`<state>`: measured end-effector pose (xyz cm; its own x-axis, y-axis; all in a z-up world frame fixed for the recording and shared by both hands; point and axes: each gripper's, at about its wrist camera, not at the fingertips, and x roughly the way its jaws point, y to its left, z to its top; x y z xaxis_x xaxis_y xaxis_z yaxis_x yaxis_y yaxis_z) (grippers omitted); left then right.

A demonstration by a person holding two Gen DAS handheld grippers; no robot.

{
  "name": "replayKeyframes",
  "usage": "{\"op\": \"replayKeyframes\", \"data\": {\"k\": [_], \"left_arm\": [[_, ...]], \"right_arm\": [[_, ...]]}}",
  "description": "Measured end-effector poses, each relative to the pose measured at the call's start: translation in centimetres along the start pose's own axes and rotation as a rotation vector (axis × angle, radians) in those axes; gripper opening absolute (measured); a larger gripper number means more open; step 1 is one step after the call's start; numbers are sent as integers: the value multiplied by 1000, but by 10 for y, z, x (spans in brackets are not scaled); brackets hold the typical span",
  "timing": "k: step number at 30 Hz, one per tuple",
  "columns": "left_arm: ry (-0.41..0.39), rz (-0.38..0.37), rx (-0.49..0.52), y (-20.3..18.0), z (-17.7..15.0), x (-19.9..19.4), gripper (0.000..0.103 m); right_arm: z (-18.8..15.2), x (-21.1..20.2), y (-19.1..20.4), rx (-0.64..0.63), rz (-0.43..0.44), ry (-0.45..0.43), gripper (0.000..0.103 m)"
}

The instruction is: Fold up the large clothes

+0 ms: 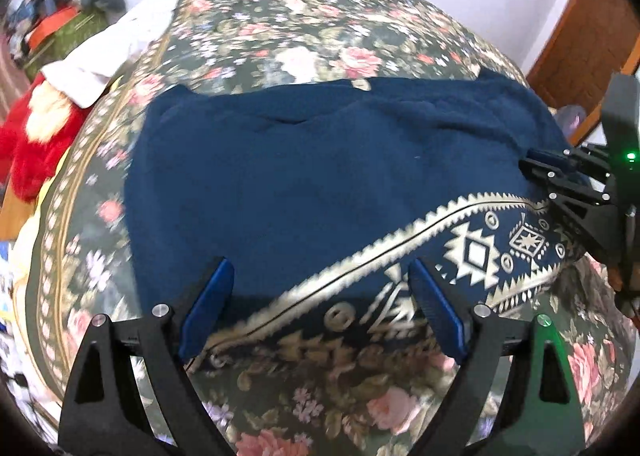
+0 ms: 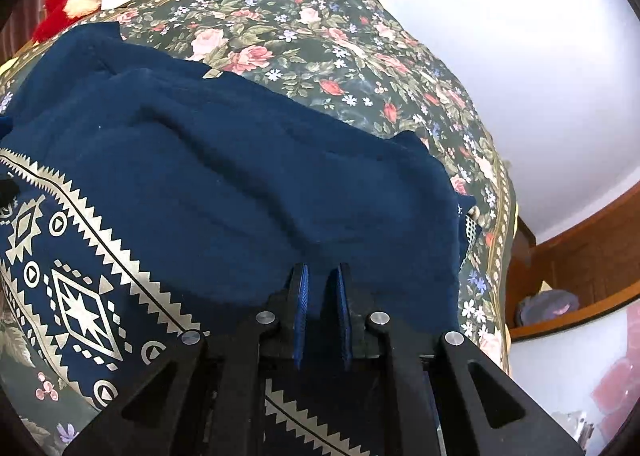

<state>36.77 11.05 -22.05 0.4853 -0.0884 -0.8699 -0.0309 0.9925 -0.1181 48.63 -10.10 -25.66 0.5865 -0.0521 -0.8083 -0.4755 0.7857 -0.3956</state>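
A large navy garment [image 1: 312,184] with a white and gold geometric border [image 1: 480,252] lies spread on a floral bedspread [image 1: 304,28]. My left gripper [image 1: 320,292] is open, its blue pads wide apart just above the garment's near patterned edge. My right gripper [image 2: 322,296] has its pads nearly together with navy cloth [image 2: 248,176] between them. It also shows in the left wrist view [image 1: 556,176] at the garment's right edge, pinching the fabric. The patterned border also shows in the right wrist view [image 2: 76,296] at lower left.
A red and cream plush toy [image 1: 36,136] and a white pillow [image 1: 112,48] lie at the bed's left side. Cluttered belongings [image 1: 60,16] sit far left. A wooden frame [image 2: 580,264] and white wall [image 2: 500,56] bound the right side.
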Motion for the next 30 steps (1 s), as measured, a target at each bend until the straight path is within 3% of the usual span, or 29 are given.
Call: {"op": "replayKeyframes", "data": {"k": [5,9,13,16,20,22,25,30], "left_arm": [[-9,95,-105,40,-26,-15,90],[6,84,-239,76,-57,-23,90],[61,-47,-433,99,-78,-18,90],[44,-162,-537,104,-83,-15,90],[93,-387,-686,107,-83,10,90],[128,-463,-764,108,-86,26,90],[119,-492,-807,106,-86,43,92],[-2,-564,-886,116,-74,53,95]], "right_arm": [[1,-10,-10,64,52,19,10],[3,-31,-12,130,192,2,10],[12,-47,2,146,333,-20,10],[18,-44,18,141,407,4,10],[16,-29,37,93,367,38,10],[13,-30,37,91,372,26,10],[11,-30,35,90,391,23,10],[7,-27,30,96,414,12,10]]}}
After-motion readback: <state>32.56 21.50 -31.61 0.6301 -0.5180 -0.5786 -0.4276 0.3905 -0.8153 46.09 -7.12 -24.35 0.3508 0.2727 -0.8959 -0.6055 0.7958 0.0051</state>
